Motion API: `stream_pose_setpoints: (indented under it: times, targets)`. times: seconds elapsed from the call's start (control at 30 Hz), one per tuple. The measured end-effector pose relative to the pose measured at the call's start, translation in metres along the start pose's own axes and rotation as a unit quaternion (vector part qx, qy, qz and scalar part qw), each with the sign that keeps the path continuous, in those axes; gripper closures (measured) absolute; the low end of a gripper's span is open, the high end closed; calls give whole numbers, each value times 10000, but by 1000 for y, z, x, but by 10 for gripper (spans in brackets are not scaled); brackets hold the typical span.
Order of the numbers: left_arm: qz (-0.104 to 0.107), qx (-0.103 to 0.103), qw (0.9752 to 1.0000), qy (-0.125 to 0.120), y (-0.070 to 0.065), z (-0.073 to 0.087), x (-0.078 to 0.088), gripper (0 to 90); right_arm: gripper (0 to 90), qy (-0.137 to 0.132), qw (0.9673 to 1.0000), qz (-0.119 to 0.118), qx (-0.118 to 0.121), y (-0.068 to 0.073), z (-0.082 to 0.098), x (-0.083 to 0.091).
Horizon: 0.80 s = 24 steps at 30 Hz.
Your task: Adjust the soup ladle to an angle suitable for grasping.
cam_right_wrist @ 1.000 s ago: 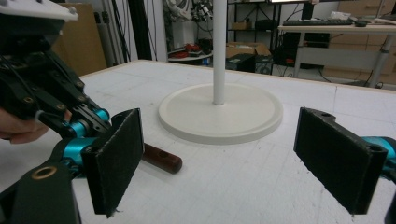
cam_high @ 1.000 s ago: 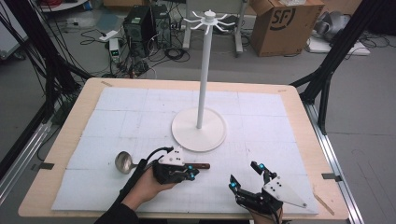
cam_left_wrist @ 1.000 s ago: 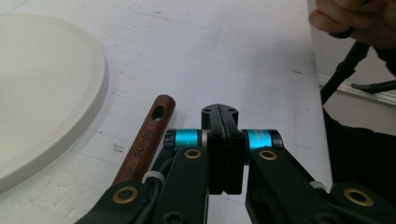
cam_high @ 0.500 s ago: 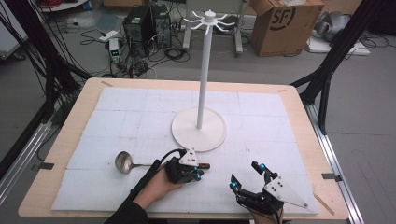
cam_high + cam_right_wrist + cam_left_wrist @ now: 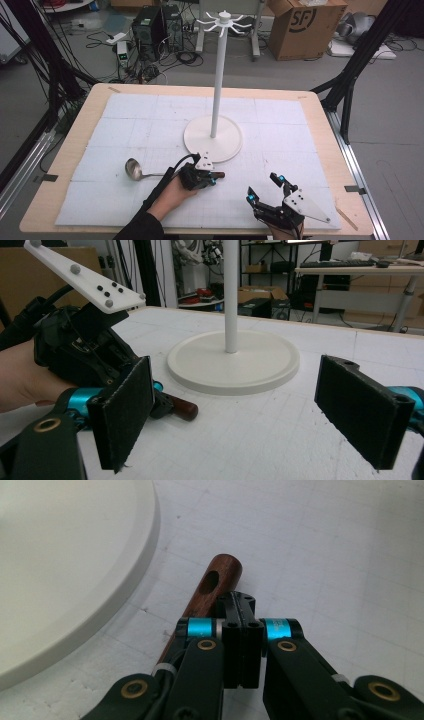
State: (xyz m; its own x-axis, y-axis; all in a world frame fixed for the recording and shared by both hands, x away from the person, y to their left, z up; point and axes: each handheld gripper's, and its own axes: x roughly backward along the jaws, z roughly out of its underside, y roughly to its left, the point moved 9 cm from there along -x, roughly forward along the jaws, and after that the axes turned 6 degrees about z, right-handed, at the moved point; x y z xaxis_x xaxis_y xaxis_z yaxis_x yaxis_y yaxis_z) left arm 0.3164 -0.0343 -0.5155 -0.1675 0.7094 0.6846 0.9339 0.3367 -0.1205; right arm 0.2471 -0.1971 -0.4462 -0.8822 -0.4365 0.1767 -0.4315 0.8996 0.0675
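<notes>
Now the left gripper [image 5: 212,178] sits low at the ladle's [image 5: 150,173] handle end, jaws pressed together.

Seen from the left gripper view, the two black jaws meet face to face with no gap, and the brown wooden handle [image 5: 212,585], with its hanging hole, lies just left of and partly under them, so they are clenched beside it rather than around it. The ladle lies flat on the white mat [image 5: 125,130], its metal bowl [image 5: 132,168] to the left and its handle running right toward the gripper, near the round base [image 5: 226,145] of the white stand [image 5: 218,75]. The right gripper [image 5: 265,189] is at the near right of the table, well apart from the ladle, its jaws spread wide with nothing between them.
</notes>
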Motion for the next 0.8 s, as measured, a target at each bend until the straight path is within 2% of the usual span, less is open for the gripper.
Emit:
stream_pose_setpoints:
  times: [0.23,0.27,0.8]
  targets:
    - [-269,120,9996,-55,7,-4,-4,900,149,5,10000,5,-7,0,0,0]
    - [-315,203,9993,-80,10,-5,-5,900,149,0,10000,10,-4,0,0,0]
    - [-494,641,9965,-229,27,-7,-4,900,149,12,10000,8,-29,-1,1,0]
